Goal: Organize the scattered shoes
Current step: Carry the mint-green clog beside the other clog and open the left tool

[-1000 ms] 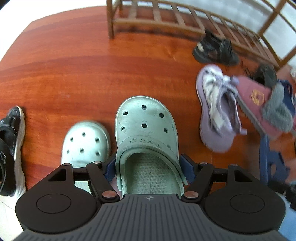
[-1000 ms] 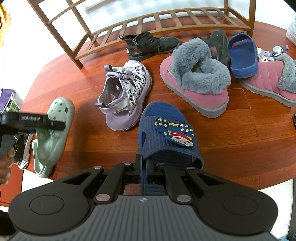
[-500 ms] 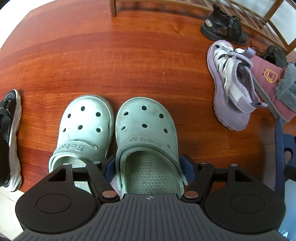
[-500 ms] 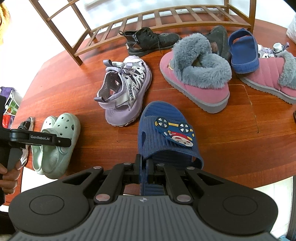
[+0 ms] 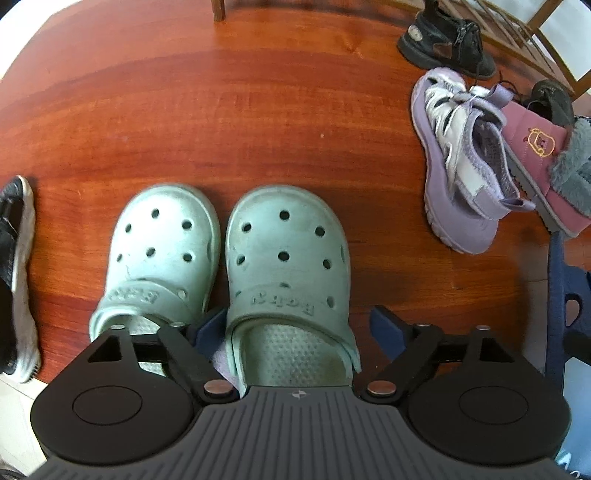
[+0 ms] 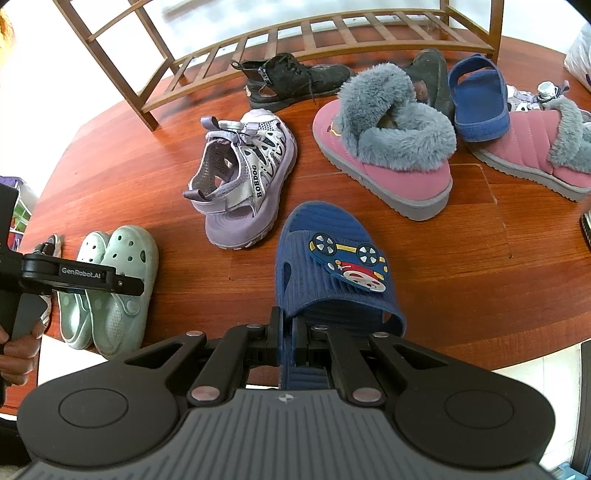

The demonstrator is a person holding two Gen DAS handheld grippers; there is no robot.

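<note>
Two pale green clogs sit side by side on a red-brown wooden floor (image 5: 258,110), toes pointing away, as the left gripper (image 5: 295,328) opens its jaws around the heel of the right-hand clog (image 5: 288,258); its right pad stands clear of the shoe, though whether the left pad still touches it is hard to judge from this angle. The left-hand clog (image 5: 162,243) lies just beside its mate. At the far left edge lies a black-and-white shoe (image 5: 18,273). To the right, the right gripper (image 6: 290,339) is clamped on the heel edge of a blue slipper (image 6: 332,273) bearing a cartoon car badge. Beyond it, a lilac sandal (image 6: 243,177) rests on the floor near a pink boot (image 6: 388,147) with a grey fur cuff, a second pink boot (image 6: 535,147) and another blue slipper (image 6: 480,99) farther right. A black shoe (image 6: 295,77) lies at the foot of an empty-looking wooden rack (image 6: 332,33) at the far side. A hand (image 6: 18,354) grasps the left gripper's handle.
</note>
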